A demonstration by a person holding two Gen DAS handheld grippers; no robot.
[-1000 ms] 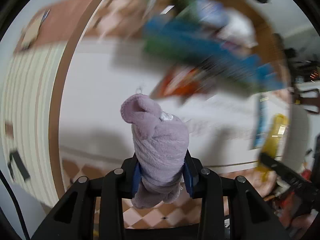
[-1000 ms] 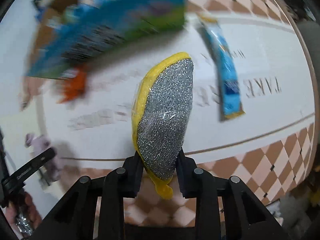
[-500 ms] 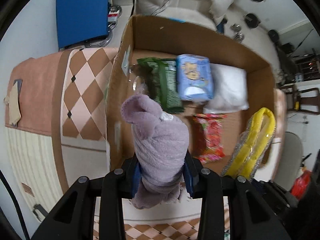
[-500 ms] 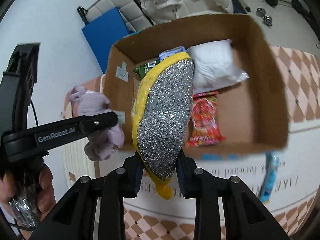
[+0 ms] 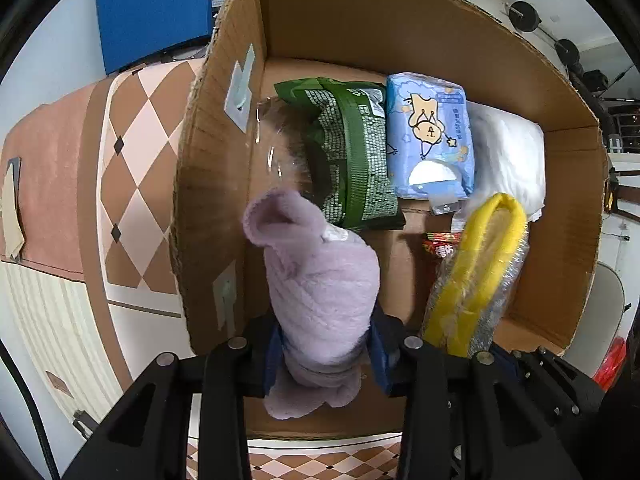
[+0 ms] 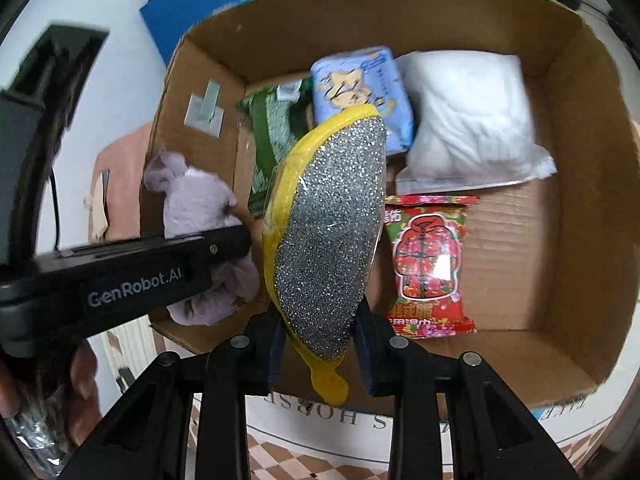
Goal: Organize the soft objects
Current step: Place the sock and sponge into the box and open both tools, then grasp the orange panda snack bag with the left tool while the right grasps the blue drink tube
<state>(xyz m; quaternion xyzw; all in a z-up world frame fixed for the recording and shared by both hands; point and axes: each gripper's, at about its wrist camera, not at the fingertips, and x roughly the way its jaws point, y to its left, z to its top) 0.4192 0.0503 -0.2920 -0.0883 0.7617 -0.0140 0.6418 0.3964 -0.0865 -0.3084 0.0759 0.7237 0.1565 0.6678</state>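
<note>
My left gripper is shut on a rolled lilac fleece cloth and holds it over the left part of an open cardboard box. My right gripper is shut on a yellow sponge with a silver scouring face, wrapped in clear film, held over the box's middle. The sponge also shows in the left wrist view, and the cloth in the right wrist view. The left gripper's black body crosses the right wrist view at the left.
Inside the box lie a green packet, a blue tissue pack, a white soft pack and a red snack packet. The box stands on a white-and-brown checked rug. A blue panel stands behind.
Both grippers have swung from over the rug to above the box and come lower and closer to it. Both keep their hold on the cloth and the sponge.
</note>
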